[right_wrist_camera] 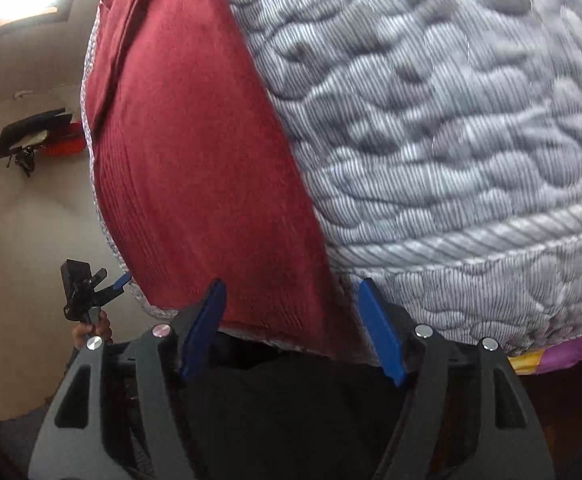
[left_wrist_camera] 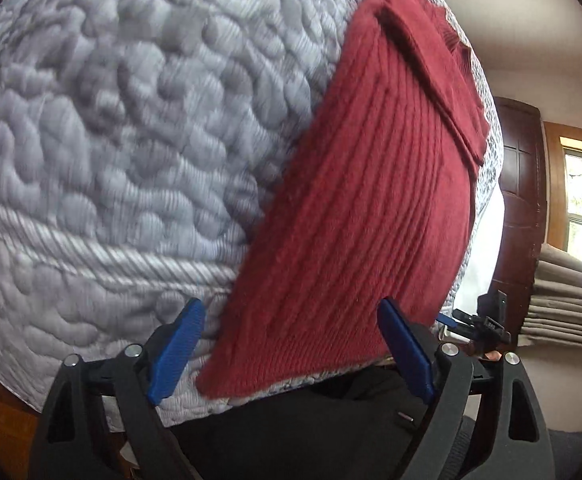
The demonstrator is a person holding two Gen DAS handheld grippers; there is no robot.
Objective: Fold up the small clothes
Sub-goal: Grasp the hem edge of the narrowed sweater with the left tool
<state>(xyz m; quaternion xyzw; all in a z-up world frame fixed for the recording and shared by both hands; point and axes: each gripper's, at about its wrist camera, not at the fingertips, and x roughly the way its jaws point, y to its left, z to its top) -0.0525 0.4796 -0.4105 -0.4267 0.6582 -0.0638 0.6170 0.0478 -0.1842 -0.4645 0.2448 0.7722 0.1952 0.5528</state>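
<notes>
Ribbed dark-red knit garment [left_wrist_camera: 367, 208] lies flat on the grey quilted mattress [left_wrist_camera: 111, 140] — soft, limp, light (we judge). Both tongs, left gripper [left_wrist_camera: 291, 354] and right gripper [right_wrist_camera: 293, 330], gape, holding nothing; we'd pinch its 2 near hem corners.

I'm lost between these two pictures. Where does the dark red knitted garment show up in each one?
Left wrist view: the red garment runs from top centre down to bottom centre, right of the middle, ahead of the open left tongs.
Right wrist view: the red garment fills the left-centre, ahead of the open right tongs.
Shared landmark: the grey quilted mattress it lies on.
</notes>
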